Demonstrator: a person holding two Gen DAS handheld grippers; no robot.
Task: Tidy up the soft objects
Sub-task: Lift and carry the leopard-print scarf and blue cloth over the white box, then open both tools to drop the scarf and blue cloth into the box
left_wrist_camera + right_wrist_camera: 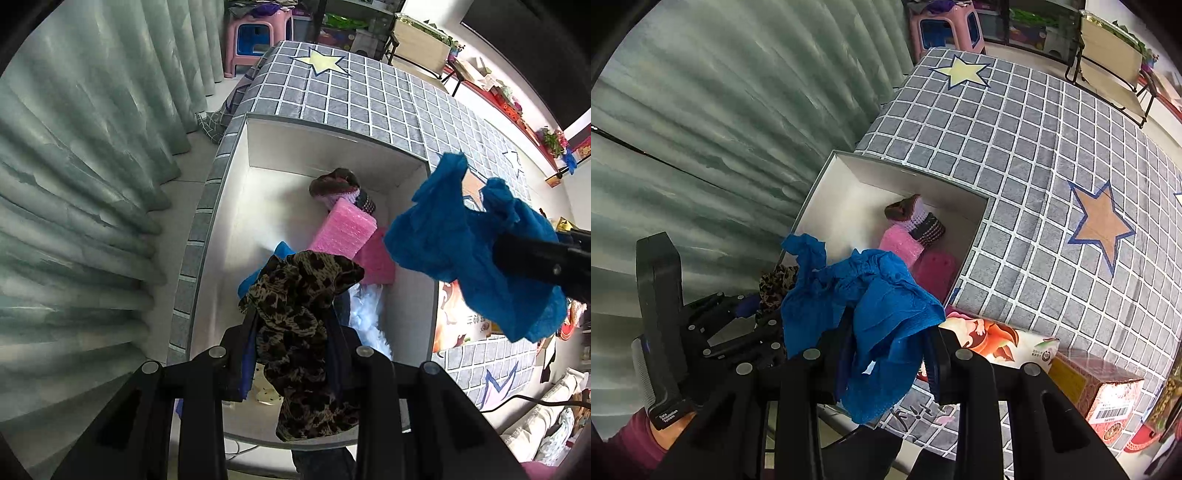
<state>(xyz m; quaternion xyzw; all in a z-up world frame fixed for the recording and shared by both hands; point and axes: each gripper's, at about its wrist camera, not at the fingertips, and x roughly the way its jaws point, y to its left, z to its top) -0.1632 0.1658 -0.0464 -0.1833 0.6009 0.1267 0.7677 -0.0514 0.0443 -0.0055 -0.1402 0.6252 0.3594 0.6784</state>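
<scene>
My left gripper (291, 332) is shut on a leopard-print cloth (299, 317) and holds it above the near end of an open white box (229, 206). My right gripper (890, 343) is shut on a crumpled blue cloth (871, 306), held above the box's near right corner (964, 273); this cloth also shows in the left wrist view (461, 240). Inside the box lie pink foam pads (343, 229), a rolled striped knit piece (340, 186), a white fluffy item (369, 314) and a bit of blue cloth (251, 280).
The box stands on a grey checked cloth with stars (1052, 147). Green curtains (74, 184) hang on the left. A printed carton (993, 343) and a red-brown box (1104, 387) stand right of the white box. A pink stool (255, 33) stands beyond.
</scene>
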